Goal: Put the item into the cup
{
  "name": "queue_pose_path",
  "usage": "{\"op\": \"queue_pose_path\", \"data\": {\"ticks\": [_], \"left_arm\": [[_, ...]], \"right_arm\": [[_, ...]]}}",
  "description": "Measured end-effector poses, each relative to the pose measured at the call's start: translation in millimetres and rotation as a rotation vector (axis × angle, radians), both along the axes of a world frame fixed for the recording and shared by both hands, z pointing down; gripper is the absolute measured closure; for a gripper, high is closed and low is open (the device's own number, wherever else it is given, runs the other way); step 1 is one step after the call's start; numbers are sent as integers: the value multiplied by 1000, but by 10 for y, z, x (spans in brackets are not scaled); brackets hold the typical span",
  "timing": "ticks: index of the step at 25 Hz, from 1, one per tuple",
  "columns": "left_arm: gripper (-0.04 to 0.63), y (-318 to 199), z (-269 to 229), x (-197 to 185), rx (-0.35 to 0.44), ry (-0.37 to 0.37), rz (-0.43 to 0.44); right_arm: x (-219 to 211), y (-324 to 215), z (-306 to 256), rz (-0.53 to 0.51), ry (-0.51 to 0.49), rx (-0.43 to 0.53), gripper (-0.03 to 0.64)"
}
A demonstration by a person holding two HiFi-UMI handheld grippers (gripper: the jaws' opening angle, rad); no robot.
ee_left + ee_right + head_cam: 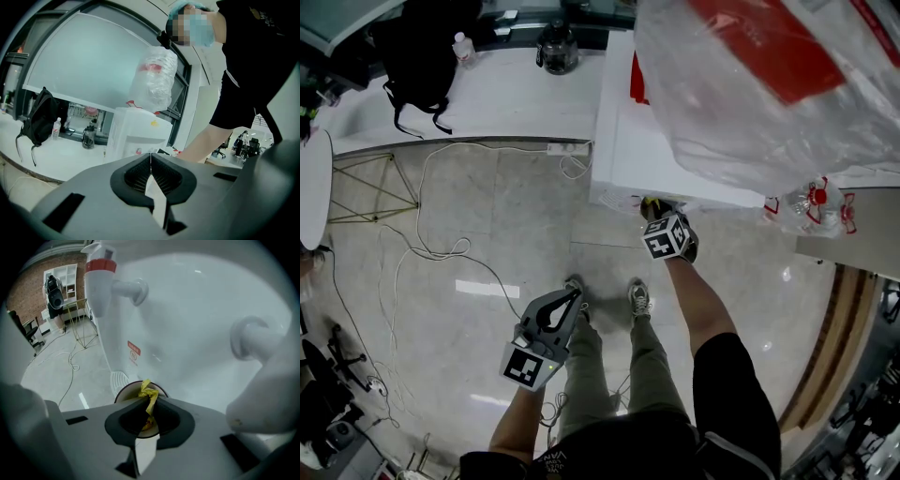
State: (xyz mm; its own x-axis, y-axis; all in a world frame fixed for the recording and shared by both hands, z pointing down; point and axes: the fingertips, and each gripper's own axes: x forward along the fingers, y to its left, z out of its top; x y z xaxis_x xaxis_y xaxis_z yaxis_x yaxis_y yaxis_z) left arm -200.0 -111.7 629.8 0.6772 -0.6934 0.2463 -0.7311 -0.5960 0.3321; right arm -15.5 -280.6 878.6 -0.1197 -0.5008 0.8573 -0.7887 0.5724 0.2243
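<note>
In the right gripper view my right gripper (151,403) is shut on a crumpled yellow item (148,394), which hangs between the jaws. Right beneath it stands a paper cup (126,391), its round rim and pale inside showing past the jaws. The item's lower end dangles inside the cup's mouth. The cup stands at the foot of a white water dispenser (187,310). From the head view the right gripper (652,208) points down at the dispenser's front, with a bit of yellow at its tip. My left gripper (574,296) is held low over the floor, shut and empty, as the left gripper view (150,157) confirms.
A red-capped tap (100,277) and a second tap (253,339) jut out above the cup. A plastic-wrapped bottle (769,84) tops the dispenser. Cables (422,248) trail over the tiled floor. A white counter (487,94) holds a black backpack (417,47) and a jug (558,47).
</note>
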Motion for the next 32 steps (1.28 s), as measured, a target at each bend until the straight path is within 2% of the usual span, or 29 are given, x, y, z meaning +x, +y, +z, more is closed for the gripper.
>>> {"op": "queue_pose_path", "data": {"ticks": [9,13,15,24,32], "left_arm": [[574,-6,-109,20,22,-4,6],[574,-7,-132,70,22,-6,9],[574,10,-130,115,24,-5,8],[574,-2,-281,256,40,-1,23],[574,-77,-597,422,83,0,46]], "right_arm": [[-9,44,-163,62,-87,14,555],[1,68,-211,72,-127,29,469],[13,88,-246,77,-146,44,460],[35,278,-584,128,-237,115,456],[99,653,-1194,191,-391,171,470]]}}
